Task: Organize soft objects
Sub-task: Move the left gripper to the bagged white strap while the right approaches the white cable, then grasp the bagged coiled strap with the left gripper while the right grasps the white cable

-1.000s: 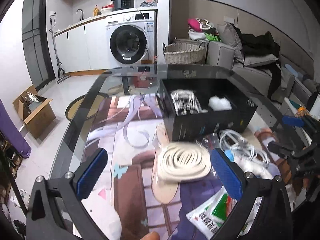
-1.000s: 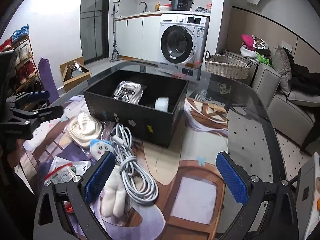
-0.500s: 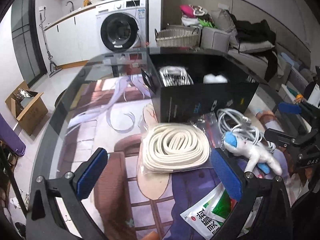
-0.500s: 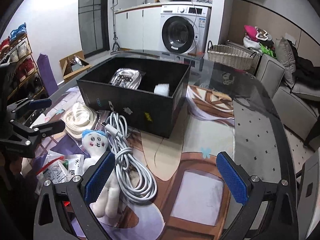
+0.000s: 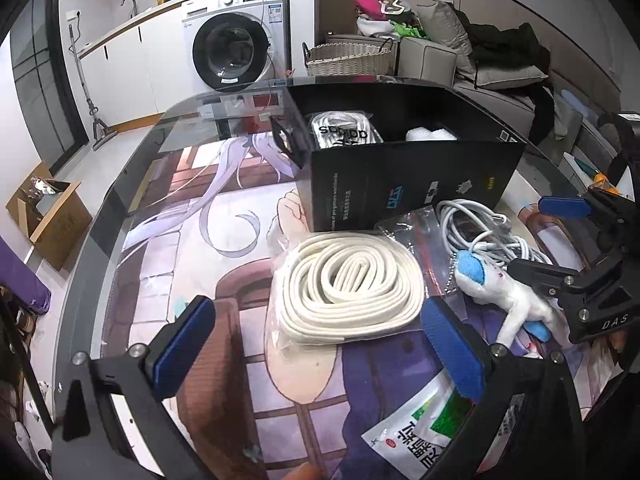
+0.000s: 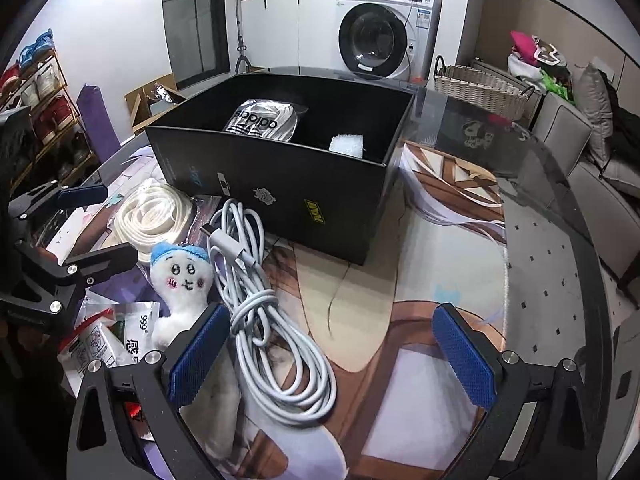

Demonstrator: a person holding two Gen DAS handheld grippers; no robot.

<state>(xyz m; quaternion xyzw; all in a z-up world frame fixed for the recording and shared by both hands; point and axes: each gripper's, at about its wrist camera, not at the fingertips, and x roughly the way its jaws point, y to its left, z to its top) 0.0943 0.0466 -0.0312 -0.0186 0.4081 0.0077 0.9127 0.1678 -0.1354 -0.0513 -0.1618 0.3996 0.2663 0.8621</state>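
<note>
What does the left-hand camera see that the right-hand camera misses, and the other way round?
Only the left view: the mop by the cabinets and the whole coiled strap up close. Only the right view: the shoe rack and the doll's face. Both show the black box, white cable, washing machine and wicker basket. Both claws are open.

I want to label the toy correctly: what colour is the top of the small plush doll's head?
Blue, above a white face; the plush doll shows best in the right wrist view.
</note>
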